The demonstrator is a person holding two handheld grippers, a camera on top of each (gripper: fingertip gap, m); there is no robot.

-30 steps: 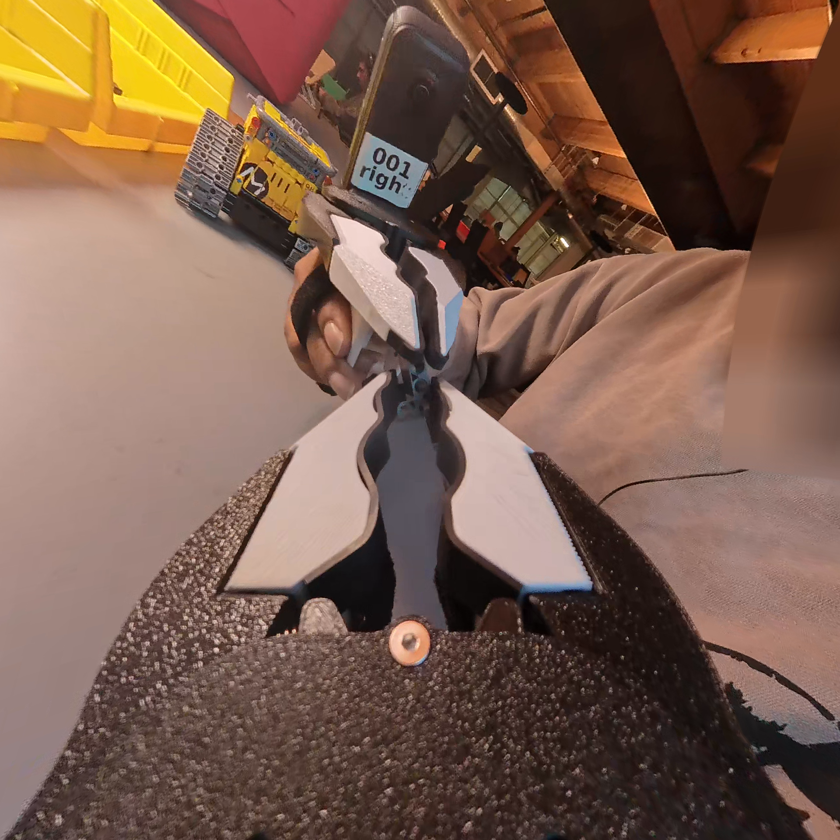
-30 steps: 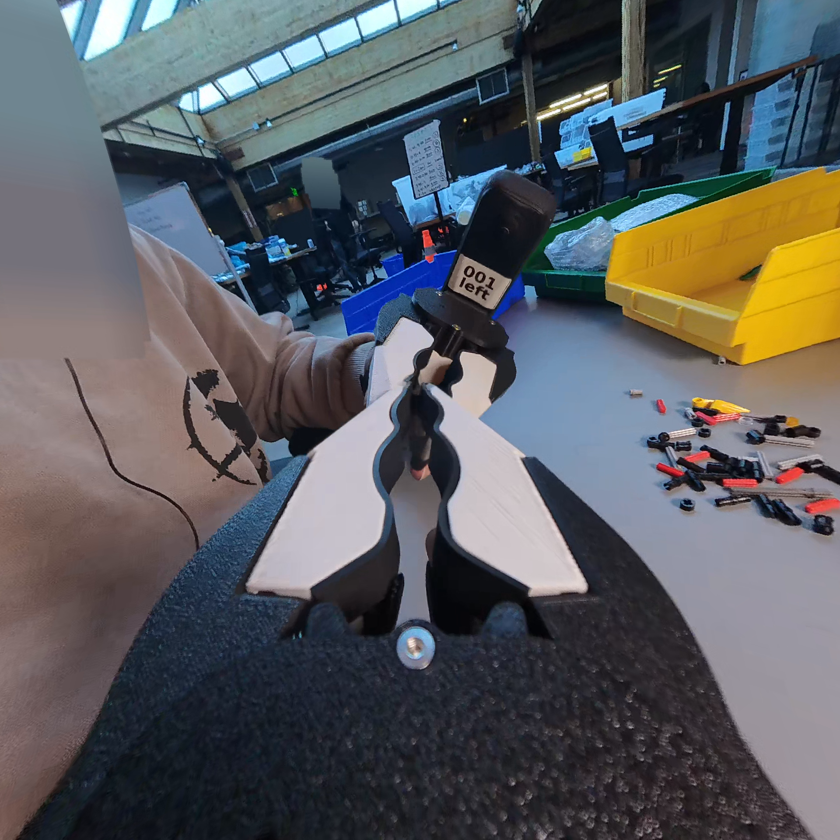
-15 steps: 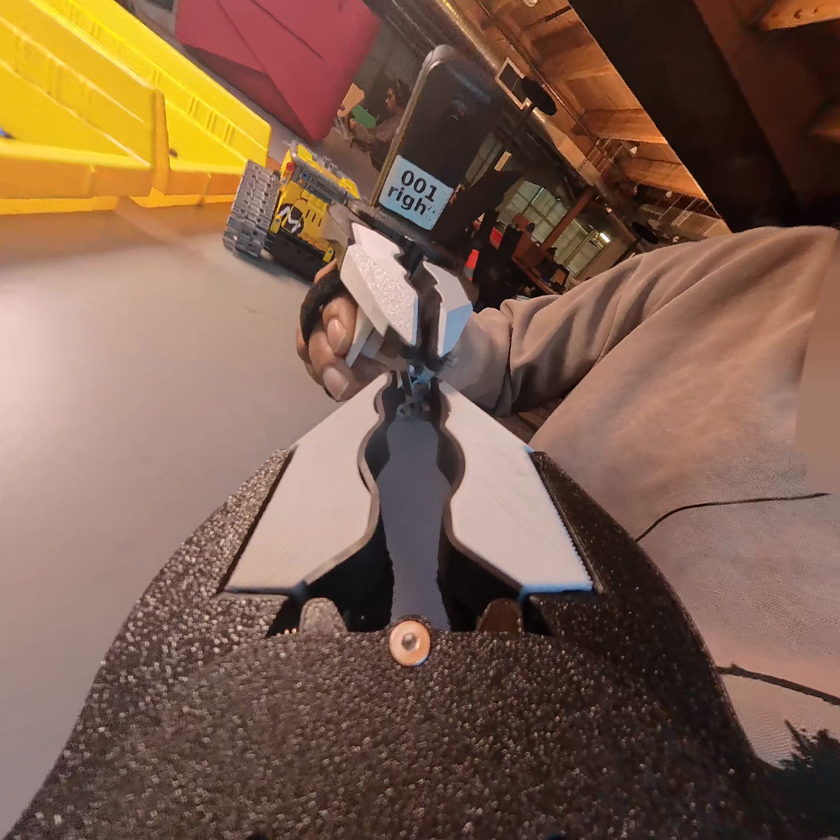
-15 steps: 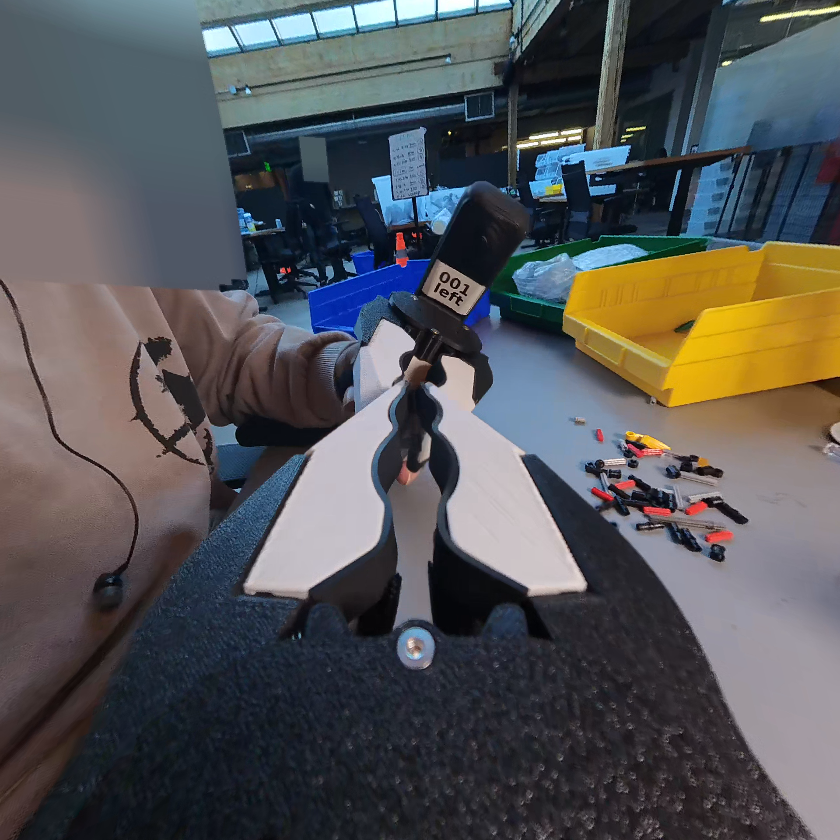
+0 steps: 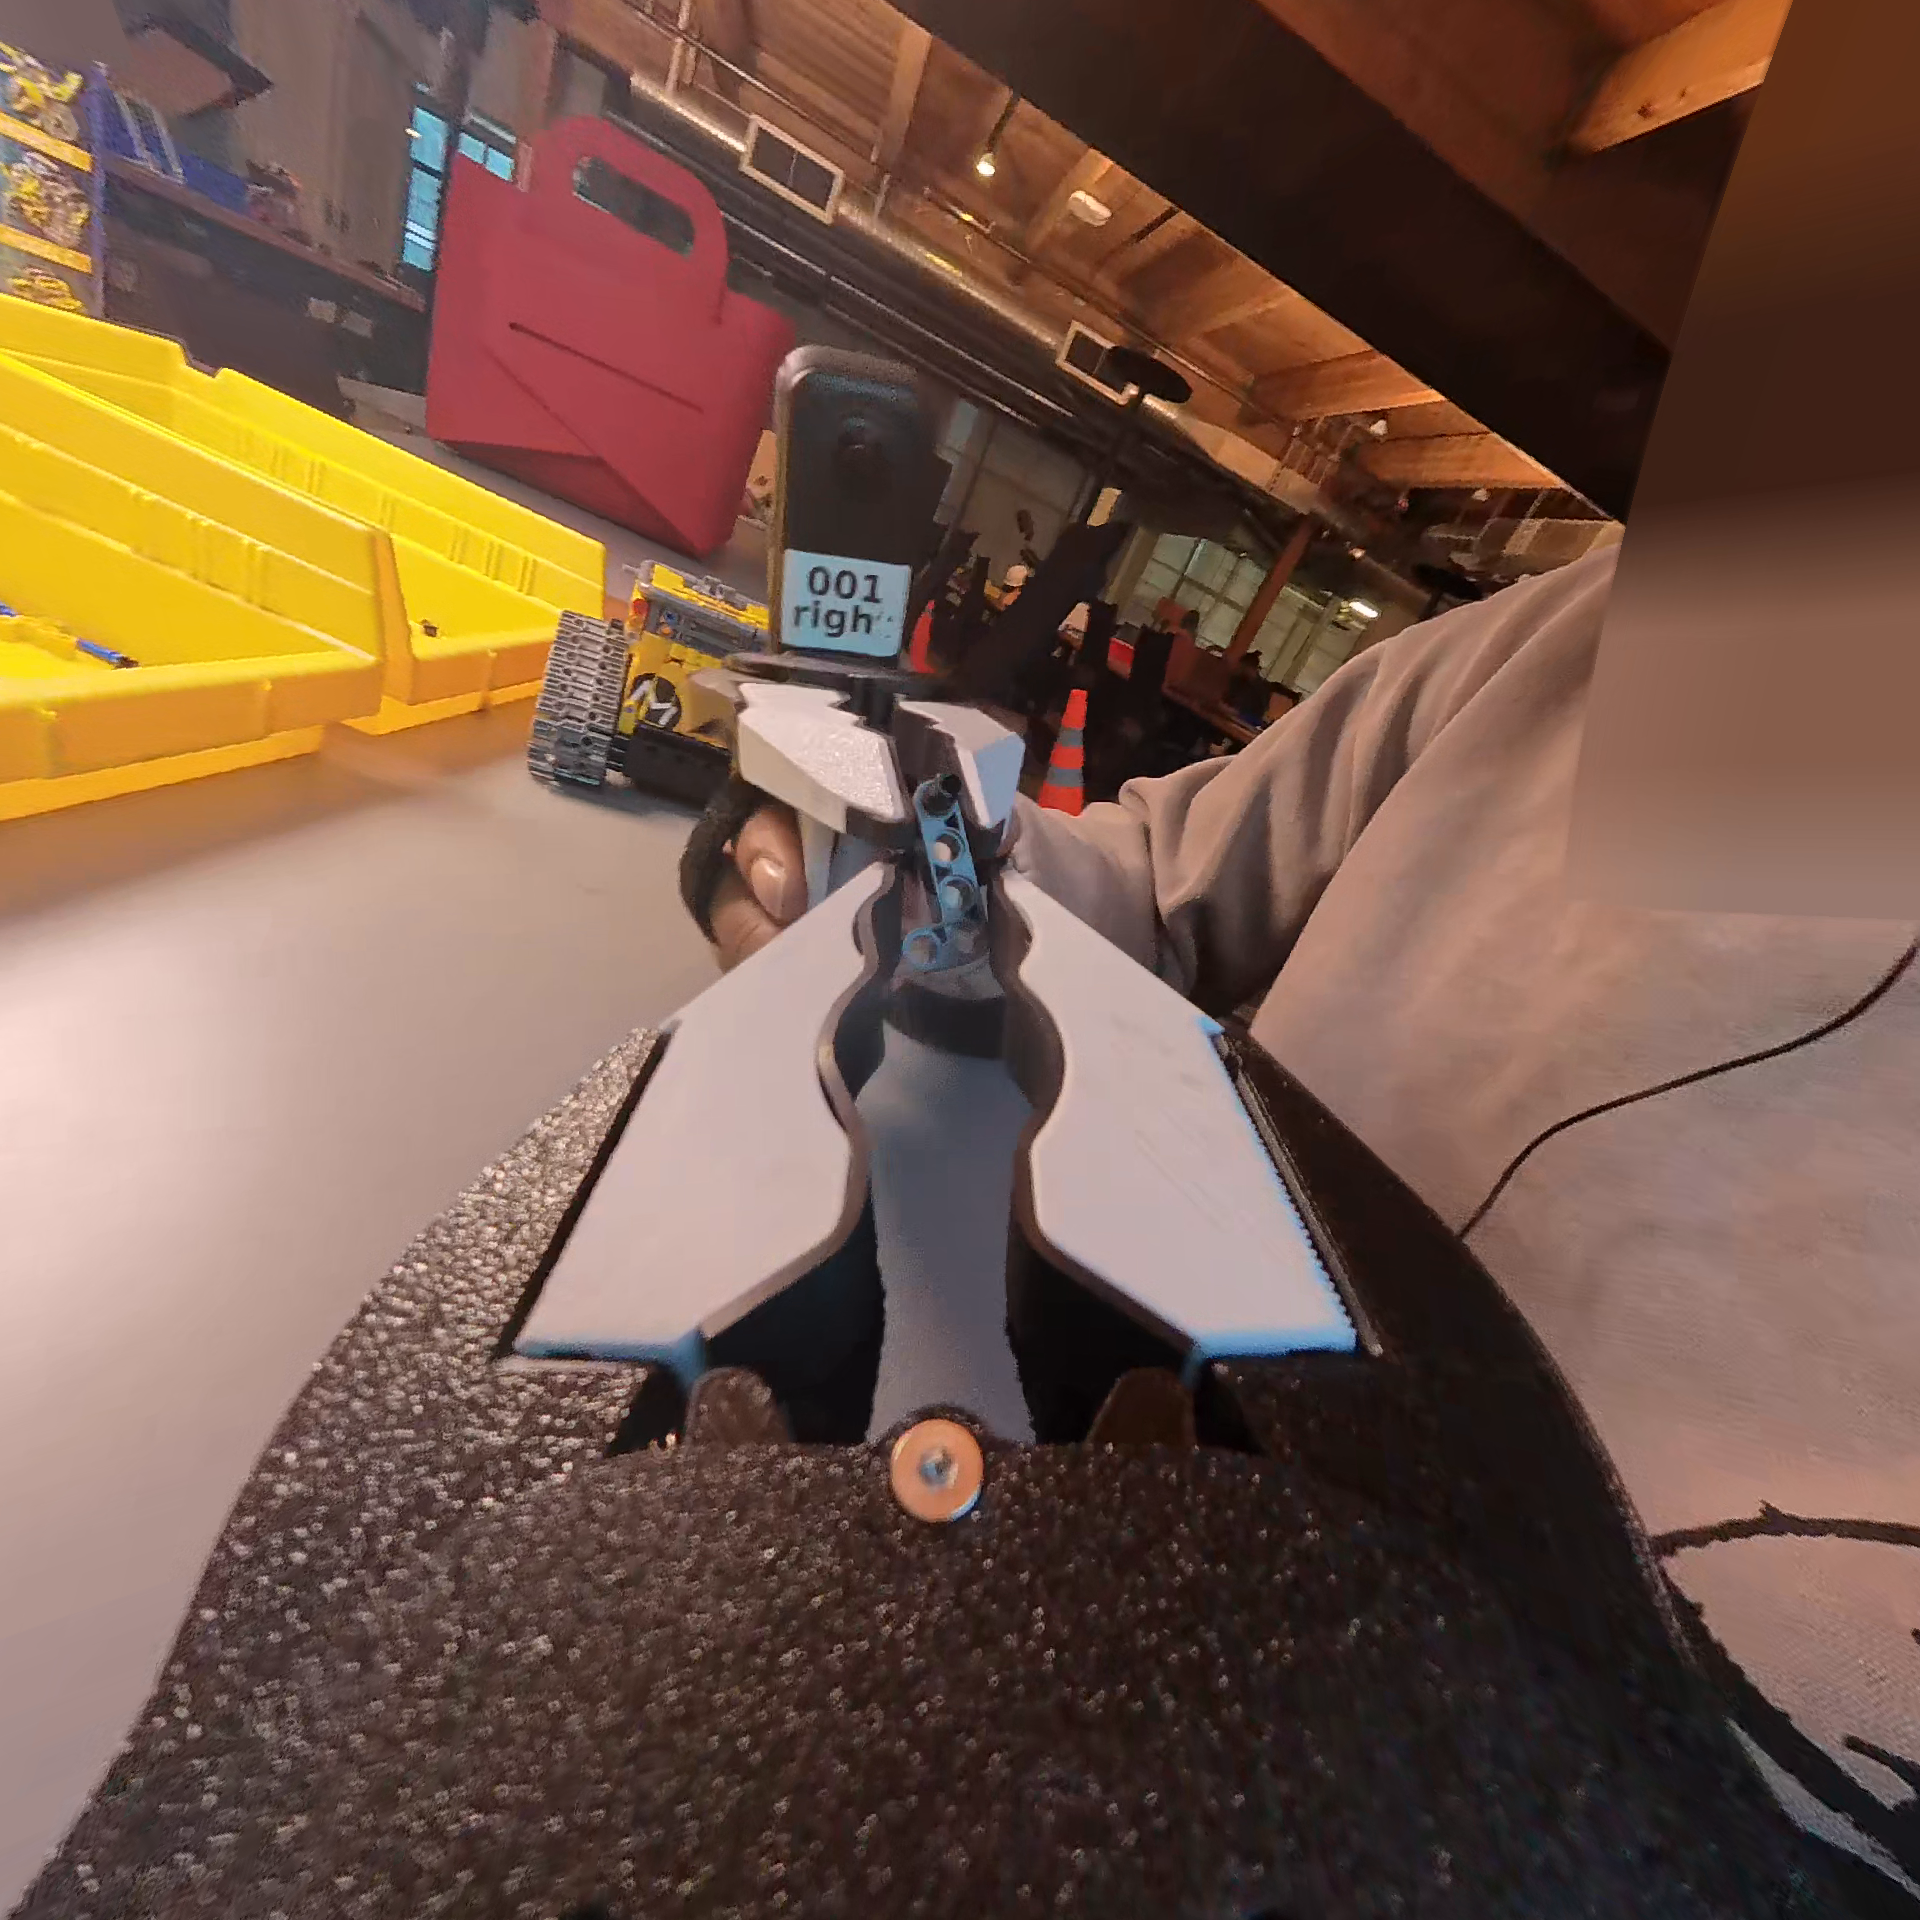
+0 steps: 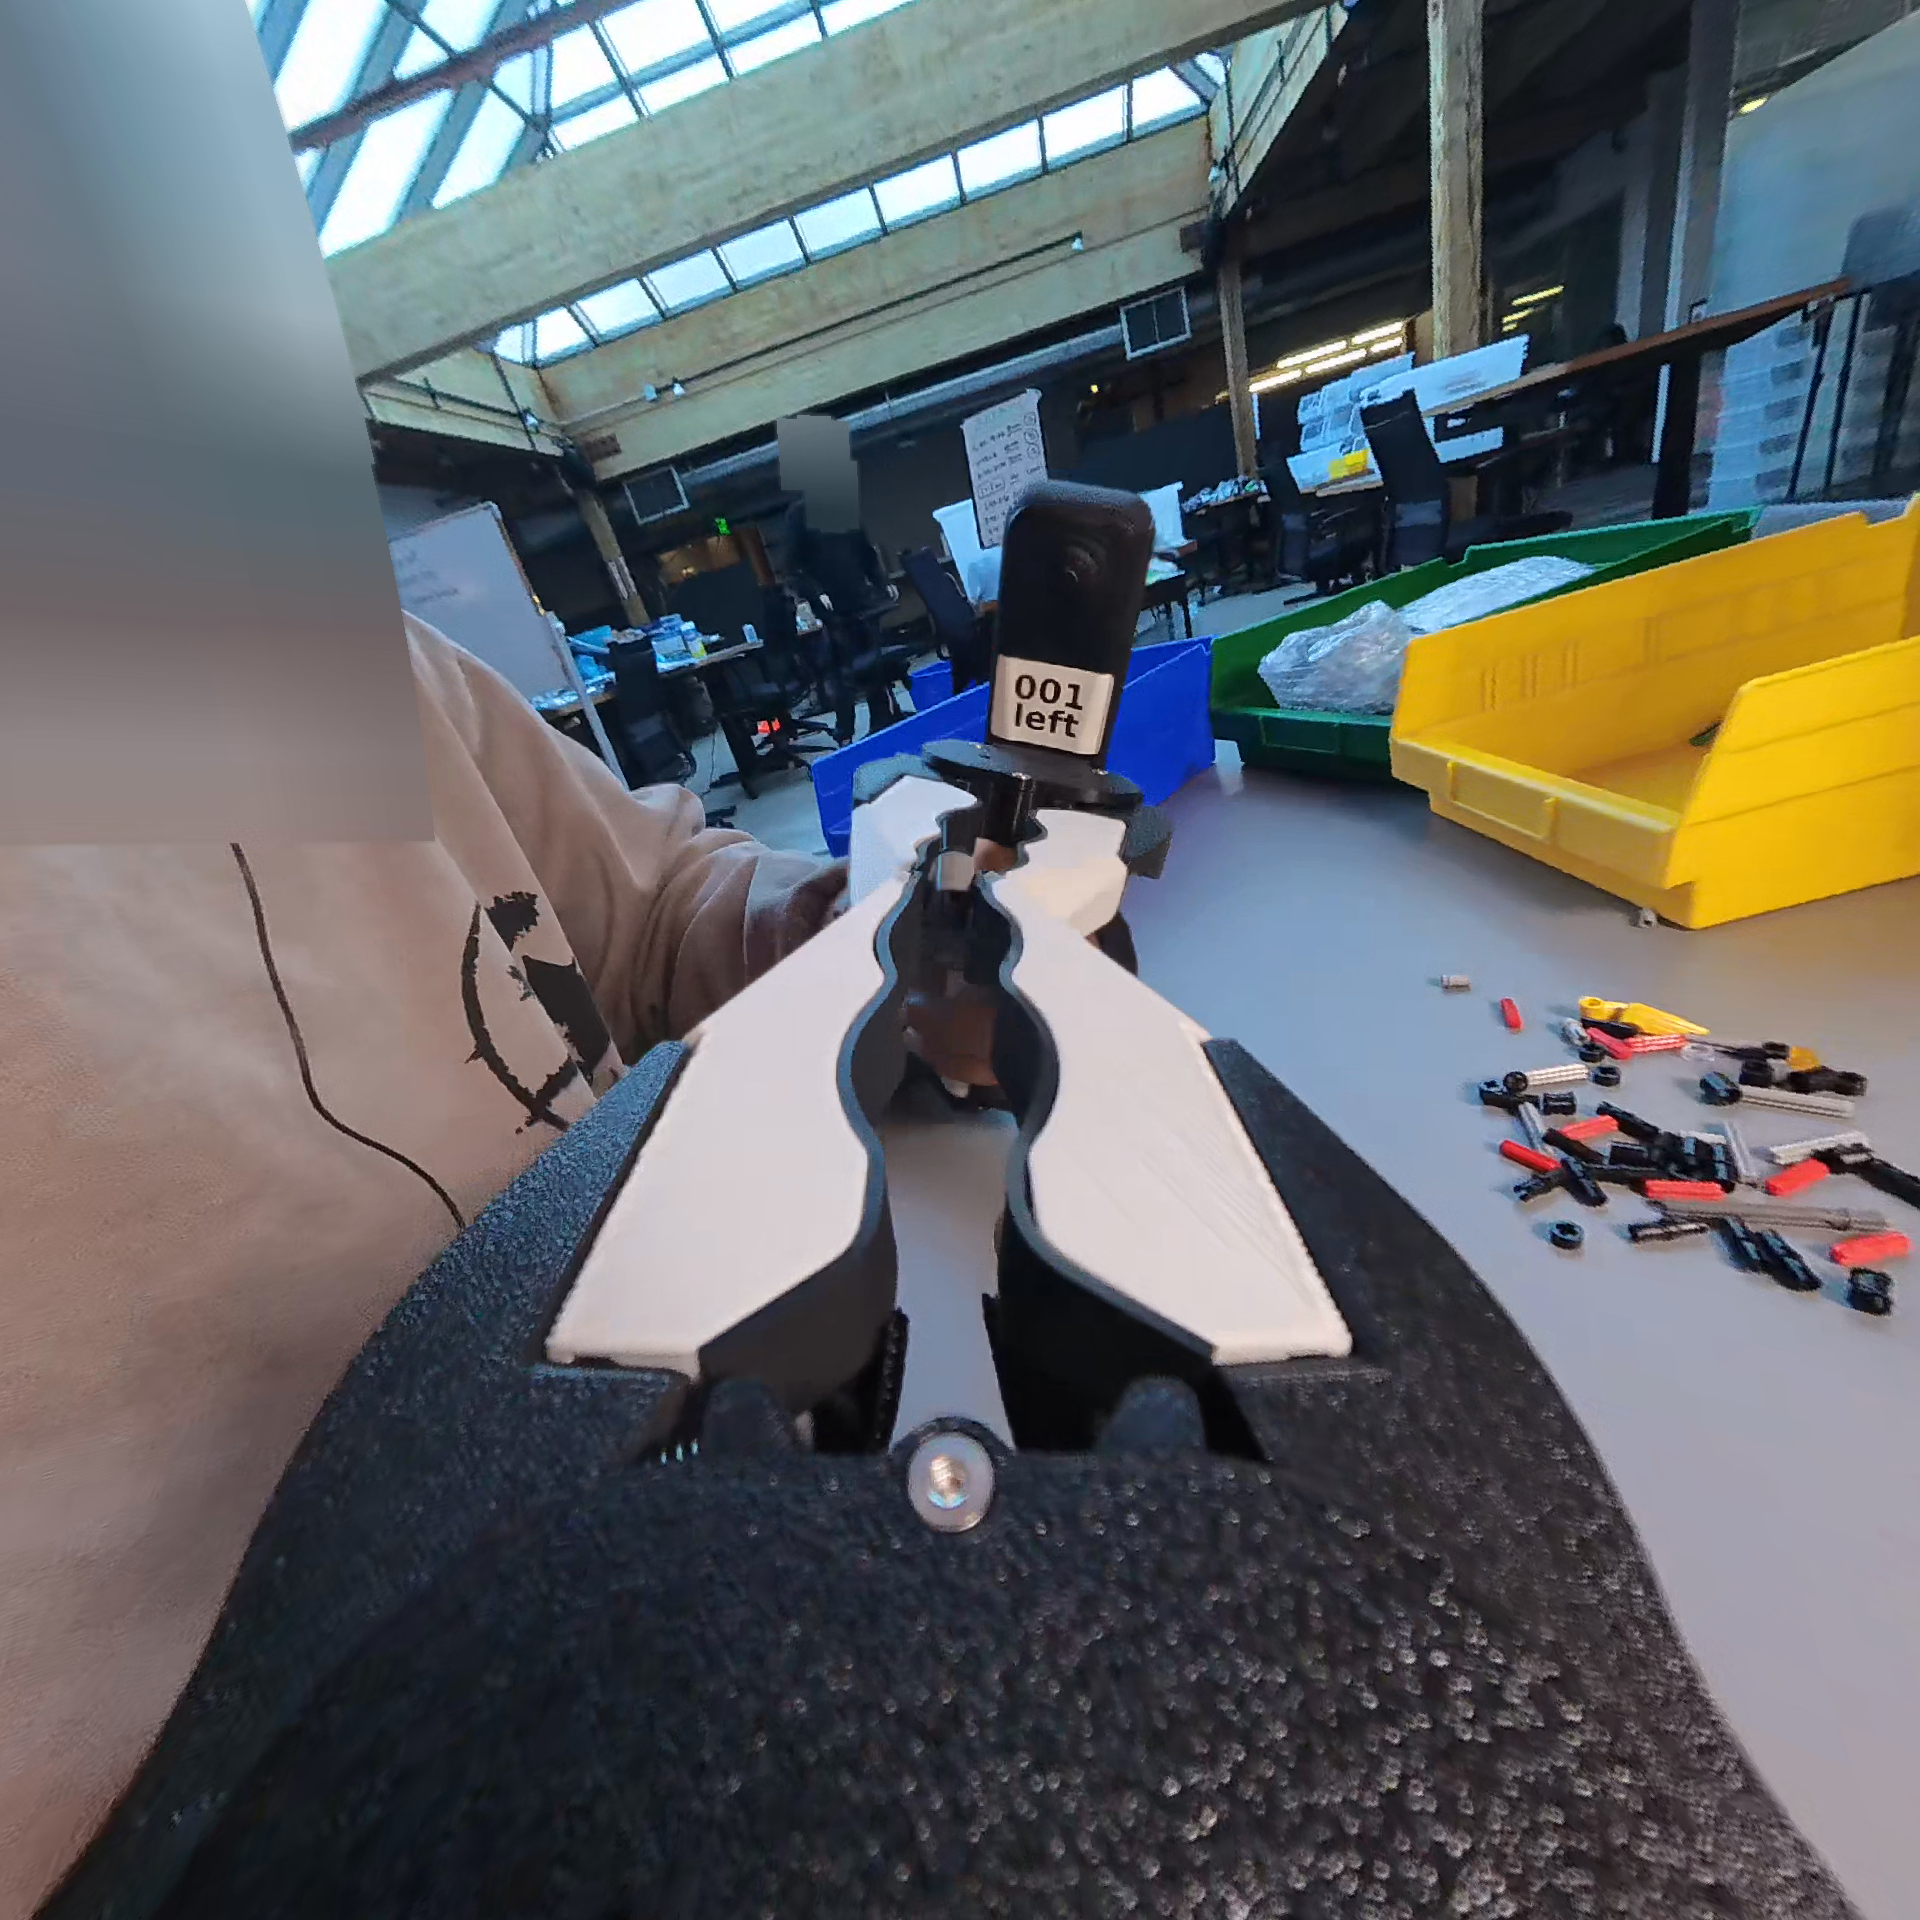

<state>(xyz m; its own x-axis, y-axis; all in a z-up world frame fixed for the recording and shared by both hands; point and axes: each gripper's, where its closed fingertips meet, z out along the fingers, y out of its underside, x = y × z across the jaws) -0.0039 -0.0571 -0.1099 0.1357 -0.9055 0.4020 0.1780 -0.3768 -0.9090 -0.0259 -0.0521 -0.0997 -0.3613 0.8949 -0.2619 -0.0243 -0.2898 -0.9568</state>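
Note:
In the left wrist view my left gripper (image 5: 943, 885) is shut on the lower end of a grey L-shaped beam with holes (image 5: 948, 862) and holds it upright above the grey table (image 5: 260, 1039). A black pin (image 5: 940, 787) sits in the beam's top hole. My right gripper (image 5: 935, 808) faces it tip to tip, with its fingers slightly parted on either side of the beam's upper end. In the right wrist view my right gripper (image 6: 951, 883) shows a narrow gap at the tips, with the small part standing in it, and the left gripper (image 6: 977, 847) is just beyond.
Yellow bins (image 5: 208, 582), a yellow tracked toy vehicle (image 5: 644, 686) and a red bag (image 5: 592, 343) stand beyond. A pile of small loose parts (image 6: 1683, 1143) lies at the right, near yellow (image 6: 1662, 748), green (image 6: 1455, 623) and blue (image 6: 1174, 707) bins. A person's sleeve (image 5: 1351, 779) is close.
My right gripper's fingers, shut a second ago, have parted a little at the beam's top. My left gripper has kept its hold on the beam. Both grippers have tilted.

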